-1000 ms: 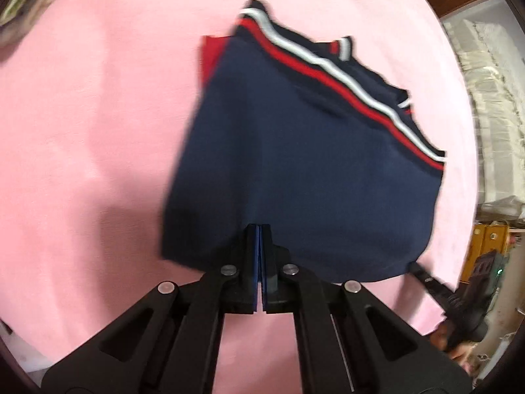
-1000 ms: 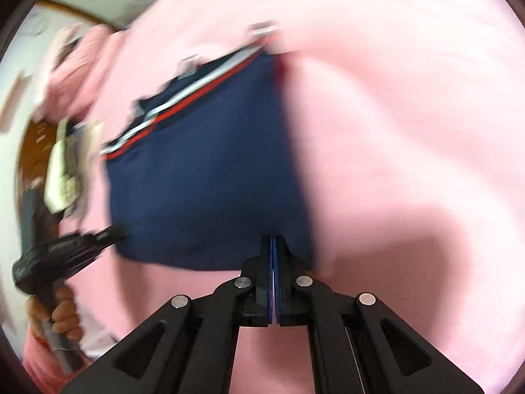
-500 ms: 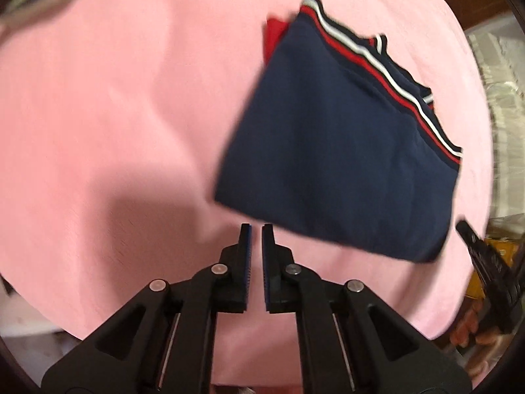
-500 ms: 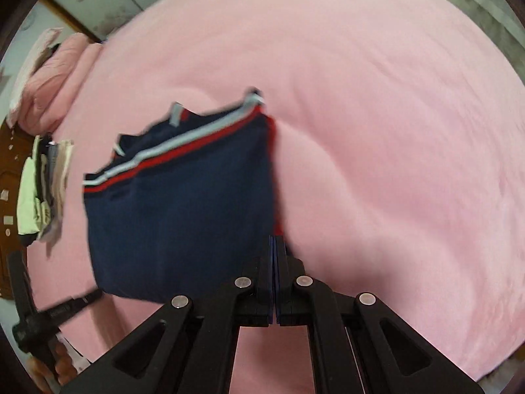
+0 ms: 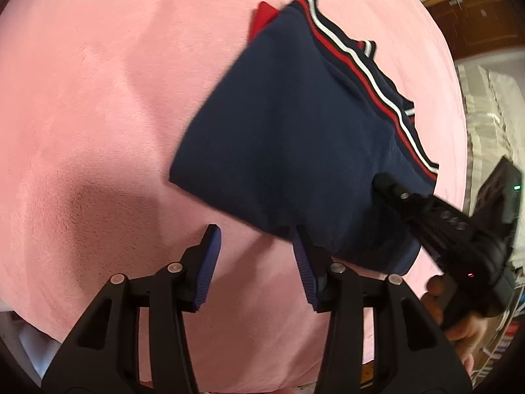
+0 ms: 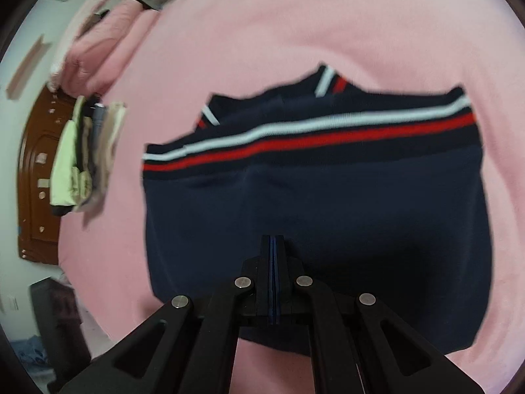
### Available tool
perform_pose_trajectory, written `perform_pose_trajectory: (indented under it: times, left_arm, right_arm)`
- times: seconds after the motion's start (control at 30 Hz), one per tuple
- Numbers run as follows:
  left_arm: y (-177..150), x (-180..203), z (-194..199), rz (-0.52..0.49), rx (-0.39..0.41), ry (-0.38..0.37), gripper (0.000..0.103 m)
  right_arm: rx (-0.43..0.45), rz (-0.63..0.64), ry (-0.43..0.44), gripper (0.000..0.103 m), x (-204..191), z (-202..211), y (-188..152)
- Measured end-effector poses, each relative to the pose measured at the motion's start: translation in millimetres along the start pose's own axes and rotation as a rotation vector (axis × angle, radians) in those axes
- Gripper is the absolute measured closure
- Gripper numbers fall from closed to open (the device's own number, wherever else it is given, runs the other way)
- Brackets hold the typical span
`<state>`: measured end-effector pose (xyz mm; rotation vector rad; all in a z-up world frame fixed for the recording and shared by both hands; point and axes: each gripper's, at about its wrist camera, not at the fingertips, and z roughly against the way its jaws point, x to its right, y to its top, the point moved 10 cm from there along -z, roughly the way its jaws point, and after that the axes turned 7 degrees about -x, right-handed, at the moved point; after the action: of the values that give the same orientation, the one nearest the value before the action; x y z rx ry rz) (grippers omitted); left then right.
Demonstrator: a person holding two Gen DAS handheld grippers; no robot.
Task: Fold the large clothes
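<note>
My left gripper (image 5: 254, 246) gapes wide just short of the folded sweater (image 5: 295, 144) lying ahead on the pink bed (image 5: 98, 98), apparently finished with it, while my right gripper (image 6: 273, 246), pinched together, presses over its near half, seemingly flattening it.

Folded garment (image 5: 295, 144) lies flat on the bed (image 5: 98, 115). Left gripper (image 5: 256, 262) sits at its near edge, jaws apart. Right gripper (image 5: 387, 185) reaches in from the right, tip over the garment's right part, jaws together. Clothes pile (image 6: 82, 161) lies far left.
</note>
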<state>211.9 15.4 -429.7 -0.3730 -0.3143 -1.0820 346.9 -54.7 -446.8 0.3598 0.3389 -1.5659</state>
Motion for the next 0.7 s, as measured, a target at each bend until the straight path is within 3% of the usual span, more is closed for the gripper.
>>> perform_pose_trajectory:
  times: [0.3,0.53,0.7]
  left_arm:
    - [7.0,-14.2,-8.4,0.046,-0.051,-0.039,0.054]
    - [18.1,-5.2,-7.7,0.017,-0.041,-0.032,0.051]
    - [27.0,-2.3,-8.6,0.017,-0.033,-0.053,0.050]
  right_arm:
    - [-0.078,-0.086,-0.024,0.103,-7.1,-69.5,18.8]
    - [-0.105,-0.102,-0.011,0.103,-12.3,-88.2,24.3]
    - [-0.106,-0.097,-0.013,0.103,-2.4,-67.5,16.0]
